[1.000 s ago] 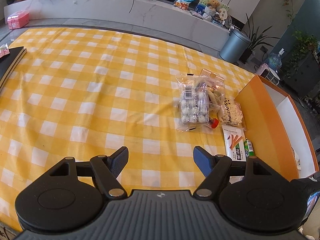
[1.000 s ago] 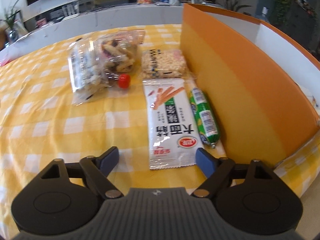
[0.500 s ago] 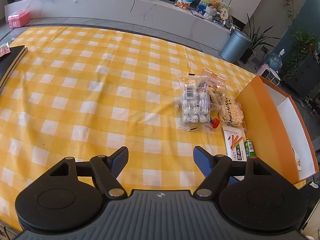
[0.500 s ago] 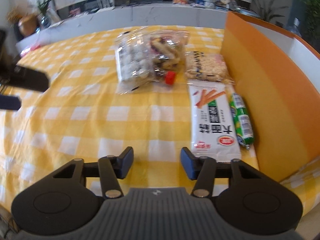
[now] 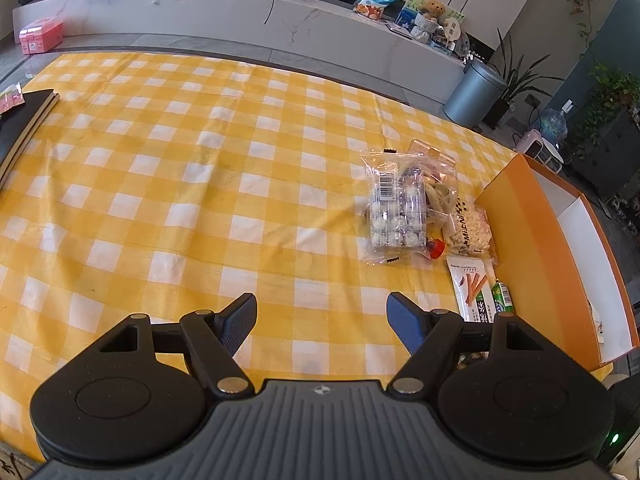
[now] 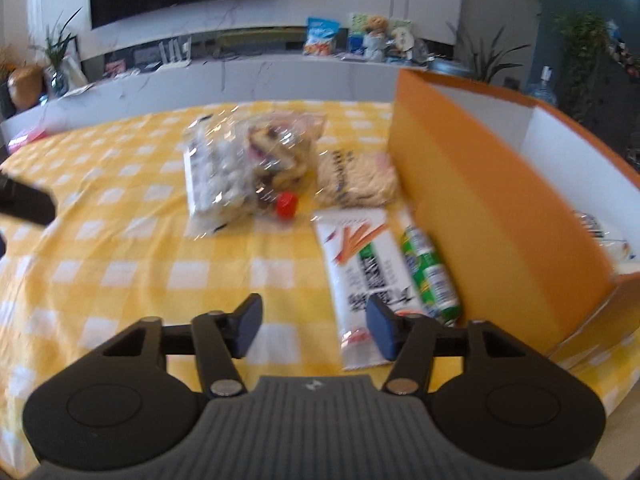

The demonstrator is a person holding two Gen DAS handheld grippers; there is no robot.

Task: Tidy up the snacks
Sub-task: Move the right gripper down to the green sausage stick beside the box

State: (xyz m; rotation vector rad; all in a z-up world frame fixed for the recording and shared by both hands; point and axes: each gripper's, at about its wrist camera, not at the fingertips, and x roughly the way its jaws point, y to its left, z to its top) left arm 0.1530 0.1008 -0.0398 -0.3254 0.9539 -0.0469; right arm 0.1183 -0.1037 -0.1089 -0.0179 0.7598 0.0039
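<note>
Snack packets gathered at the counter's right edge beside an orange box, both tools empty.

Left wrist view: the left tool point(image 5: 321, 318) hangs angled down over bare checked cloth point(image 5: 168, 184), jaws wide apart, nothing between them; the clear snack bags point(image 5: 404, 208), white stick packet point(image 5: 472, 286) and green sausage point(image 5: 502, 298) lie well ahead, against the orange box point(image 5: 532, 248). Right wrist view (blurred): the right tool point(image 6: 314, 330), pitched down, has its jaws opening on nothing, its right pad just over the white stick packet's point(image 6: 362, 264) near end. That packet looks light, flat and slippery, best pinched across a sealed end; the green sausage point(image 6: 430, 276) would likely roll.
</note>
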